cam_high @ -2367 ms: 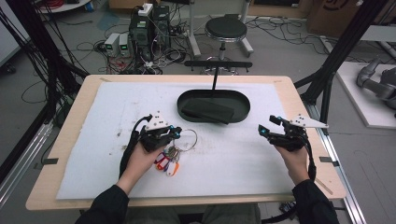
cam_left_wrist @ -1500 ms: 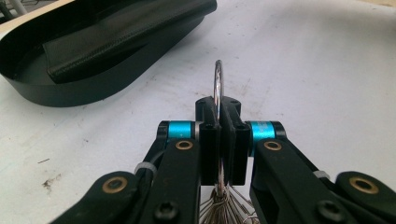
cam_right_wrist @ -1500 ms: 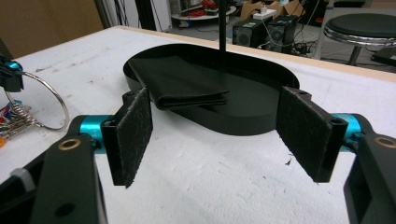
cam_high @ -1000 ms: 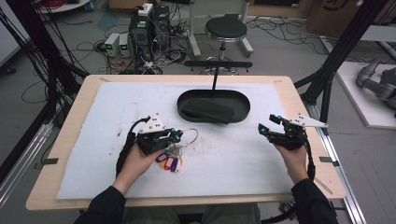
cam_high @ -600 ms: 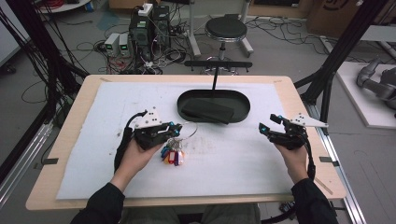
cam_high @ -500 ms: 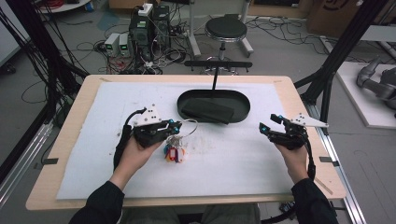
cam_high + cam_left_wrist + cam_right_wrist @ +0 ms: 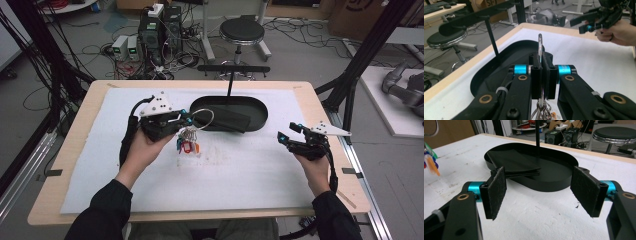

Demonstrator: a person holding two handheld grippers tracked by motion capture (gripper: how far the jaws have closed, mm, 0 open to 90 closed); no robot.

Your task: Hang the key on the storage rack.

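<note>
A bunch of keys with coloured tags (image 7: 186, 142) hangs from a thin metal ring (image 7: 202, 119). My left gripper (image 7: 187, 120) is shut on that ring and holds it above the white mat, just left of the black oval tray (image 7: 255, 107). In the left gripper view the ring (image 7: 539, 43) stands up between the closed pads (image 7: 535, 72), with the keys dangling below. My right gripper (image 7: 287, 135) hovers over the mat at the right, open, nothing between its pads (image 7: 496, 191). The coloured tags (image 7: 430, 162) hang at the left edge of the right gripper view.
A folded black cloth (image 7: 230, 120) lies in the tray, and a thin post with a crossbar (image 7: 233, 70) rises from the tray's far rim. The white mat (image 7: 225, 175) covers the wooden table. A stool (image 7: 242, 31) and electronics boxes stand beyond the far edge.
My left gripper has risen with the ring, lifting the key bunch off the mat and drifting a little toward the tray. The right gripper has stayed put.
</note>
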